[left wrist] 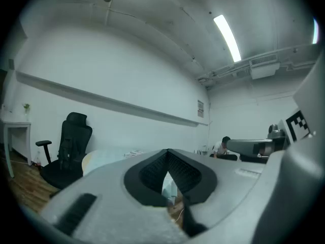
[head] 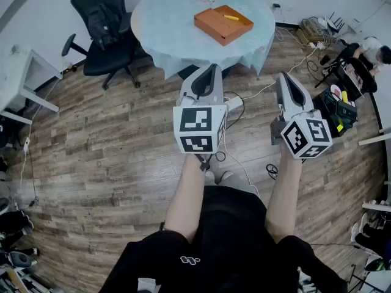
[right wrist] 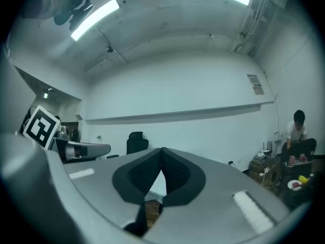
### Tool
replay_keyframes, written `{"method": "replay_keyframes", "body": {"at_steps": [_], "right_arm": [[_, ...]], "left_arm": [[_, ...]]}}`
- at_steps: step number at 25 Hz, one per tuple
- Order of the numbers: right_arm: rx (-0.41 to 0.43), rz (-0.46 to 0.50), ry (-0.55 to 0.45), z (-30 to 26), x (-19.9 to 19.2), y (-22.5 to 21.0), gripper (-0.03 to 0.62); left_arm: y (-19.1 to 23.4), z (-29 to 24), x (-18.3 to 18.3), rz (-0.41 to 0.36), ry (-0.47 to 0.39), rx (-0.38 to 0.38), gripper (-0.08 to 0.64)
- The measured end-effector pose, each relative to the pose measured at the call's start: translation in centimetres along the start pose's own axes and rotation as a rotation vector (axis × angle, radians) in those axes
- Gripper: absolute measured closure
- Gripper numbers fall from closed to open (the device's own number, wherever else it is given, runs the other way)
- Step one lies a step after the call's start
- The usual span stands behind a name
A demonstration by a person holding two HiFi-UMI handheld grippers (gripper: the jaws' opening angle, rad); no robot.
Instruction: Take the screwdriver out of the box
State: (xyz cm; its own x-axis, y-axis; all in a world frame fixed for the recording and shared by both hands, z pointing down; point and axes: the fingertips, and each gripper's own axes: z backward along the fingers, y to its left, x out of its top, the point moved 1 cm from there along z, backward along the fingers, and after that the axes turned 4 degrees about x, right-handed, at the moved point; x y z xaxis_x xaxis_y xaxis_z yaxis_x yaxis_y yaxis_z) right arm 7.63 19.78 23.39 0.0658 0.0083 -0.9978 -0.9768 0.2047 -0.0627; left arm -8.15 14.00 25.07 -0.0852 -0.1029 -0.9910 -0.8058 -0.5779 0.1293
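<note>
An open orange box (head: 223,24) lies on the round table (head: 165,23) at the far side, with a yellow screwdriver (head: 231,17) inside it. Both grippers are held level over the wooden floor, well short of the table. My left gripper (head: 211,69) is shut, its pads meeting at the tips with nothing between them. My right gripper (head: 285,78) is shut and empty too. In the left gripper view the left gripper (left wrist: 167,152) points toward the table's pale cloth (left wrist: 109,155). The right gripper (right wrist: 161,150) shows its pads touching in the right gripper view.
A black office chair (head: 104,29) stands left of the table. Cables (head: 256,93) run over the floor under and beside the table. A person (head: 372,50) sits among clutter at the right. A white desk (head: 21,72) stands at the left edge.
</note>
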Motion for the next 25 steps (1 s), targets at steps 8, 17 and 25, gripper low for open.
{"method": "replay_keyframes", "body": {"at_steps": [8, 17, 25], "right_arm": [[0.102, 0.057, 0.009, -0.2, -0.2, 2.2, 0.581], [0.019, 0.050, -0.010, -0.1, 0.1, 0.8, 0.580], [-0.021, 0.085, 0.008, 1.2, 1.5, -0.3, 0.580]], "left_arm": [[1.4, 0.2, -0.4, 0.020, 0.007, 0.029, 0.557], [1.0, -0.2, 0.1, 0.009, -0.006, 0.007, 0.557], [1.2, -0.8, 1.3, 0.051, -0.035, -0.011, 0.557]]}}
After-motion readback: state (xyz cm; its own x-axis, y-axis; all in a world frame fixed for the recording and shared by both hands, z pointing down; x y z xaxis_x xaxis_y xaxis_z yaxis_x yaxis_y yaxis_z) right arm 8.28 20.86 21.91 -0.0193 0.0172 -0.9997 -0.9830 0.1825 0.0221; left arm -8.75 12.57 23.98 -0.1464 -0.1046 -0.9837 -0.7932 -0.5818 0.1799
